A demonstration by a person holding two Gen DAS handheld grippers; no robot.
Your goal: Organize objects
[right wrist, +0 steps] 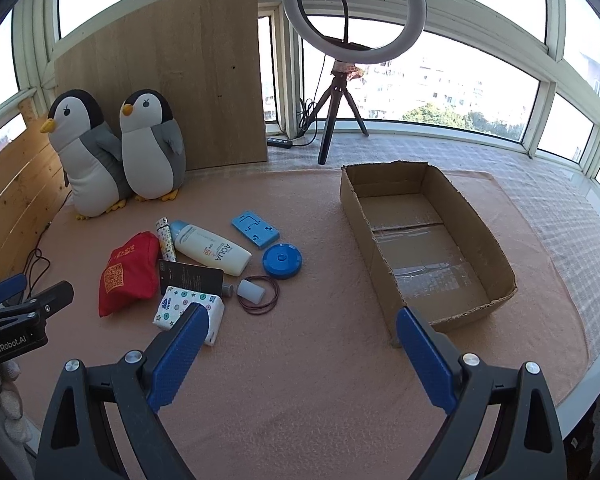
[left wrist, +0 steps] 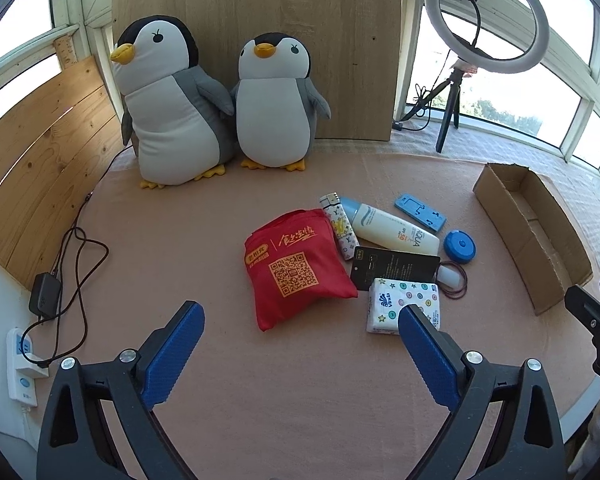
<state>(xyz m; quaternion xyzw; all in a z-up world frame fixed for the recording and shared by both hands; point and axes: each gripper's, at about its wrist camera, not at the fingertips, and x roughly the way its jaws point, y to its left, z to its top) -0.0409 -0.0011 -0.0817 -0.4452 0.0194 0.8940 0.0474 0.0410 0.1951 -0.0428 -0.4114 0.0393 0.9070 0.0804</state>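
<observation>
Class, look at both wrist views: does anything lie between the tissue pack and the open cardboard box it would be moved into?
Nothing visible blocks it. Bare pink cloth separates the tissue pack from the cardboard box. The brown hair ties lie just behind that line. The box holds nothing. Both grippers, left and right, are open and hold nothing.

Each tool is a black plastic frame with triangular cut-outs and silver screws, carrying two blue ribbed pads: left tool [left wrist: 300, 344], right tool [right wrist: 302, 344]. The left tool's side reads "GenRobot.AI".
</observation>
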